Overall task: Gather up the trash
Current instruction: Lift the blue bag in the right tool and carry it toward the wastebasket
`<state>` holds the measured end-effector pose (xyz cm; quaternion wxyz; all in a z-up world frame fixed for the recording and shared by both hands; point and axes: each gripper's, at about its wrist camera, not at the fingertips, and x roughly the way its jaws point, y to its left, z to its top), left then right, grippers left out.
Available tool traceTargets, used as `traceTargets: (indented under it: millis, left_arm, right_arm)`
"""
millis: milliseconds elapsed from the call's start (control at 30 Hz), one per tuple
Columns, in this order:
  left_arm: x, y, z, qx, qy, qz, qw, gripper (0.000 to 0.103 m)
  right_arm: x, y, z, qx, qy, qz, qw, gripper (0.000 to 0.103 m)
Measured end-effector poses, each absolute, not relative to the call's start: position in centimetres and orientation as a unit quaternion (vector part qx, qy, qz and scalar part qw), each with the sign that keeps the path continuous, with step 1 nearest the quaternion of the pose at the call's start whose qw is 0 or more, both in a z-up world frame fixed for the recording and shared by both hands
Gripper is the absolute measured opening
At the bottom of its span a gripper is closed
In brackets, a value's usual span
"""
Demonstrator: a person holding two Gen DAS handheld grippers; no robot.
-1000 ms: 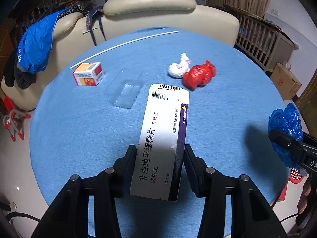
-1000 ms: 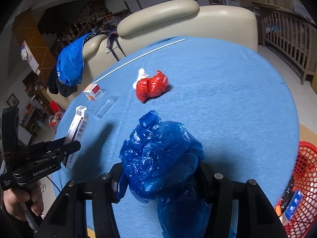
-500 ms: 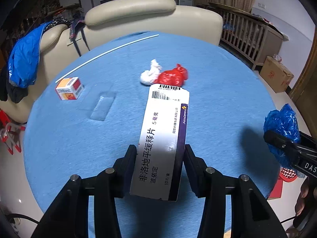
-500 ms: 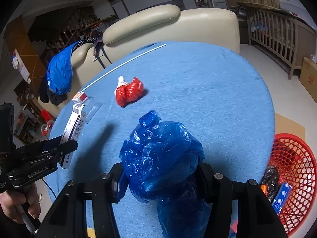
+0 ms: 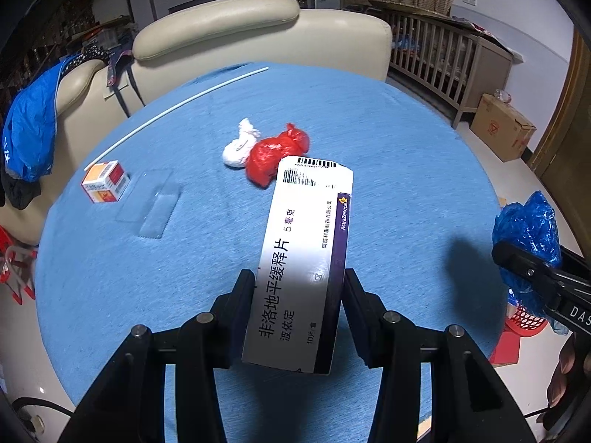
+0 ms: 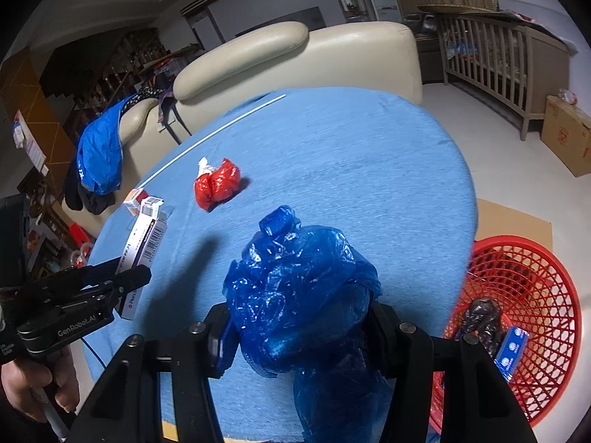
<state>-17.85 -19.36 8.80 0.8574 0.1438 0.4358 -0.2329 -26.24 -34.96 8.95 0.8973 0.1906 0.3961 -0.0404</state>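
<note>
My left gripper (image 5: 297,288) is shut on a long white and purple medicine box (image 5: 306,251) and holds it above the round blue table (image 5: 388,140). It also shows in the right wrist view (image 6: 142,243). My right gripper (image 6: 297,317) is shut on a crumpled blue plastic bag (image 6: 299,295), held near the table's right edge; the bag also shows in the left wrist view (image 5: 528,229). A red bag (image 5: 275,151) and a white wad (image 5: 238,147) lie mid-table. A small orange and white box (image 5: 105,181) lies at the left.
A red mesh basket (image 6: 517,295) with some trash in it stands on the floor right of the table. A clear plastic piece (image 5: 155,206) and a thin white rod (image 5: 173,107) lie on the table. A cream sofa (image 5: 229,37) is behind, a cardboard box (image 5: 502,129) at right.
Both grippers have swung to the right with their loads held. The red basket has come further into the right wrist view, and the table items have shifted left.
</note>
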Motion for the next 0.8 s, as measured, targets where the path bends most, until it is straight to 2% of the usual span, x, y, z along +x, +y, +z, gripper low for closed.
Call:
traceTargets:
  millis: [800]
  left_arm:
    - [-20.6,-25.4,9.6,0.177,0.420,-0.284,0.844,0.049]
  right_arm:
    - [-32.3,-42.6,9.4,0.230,0.365,-0.124,0.893,0.060]
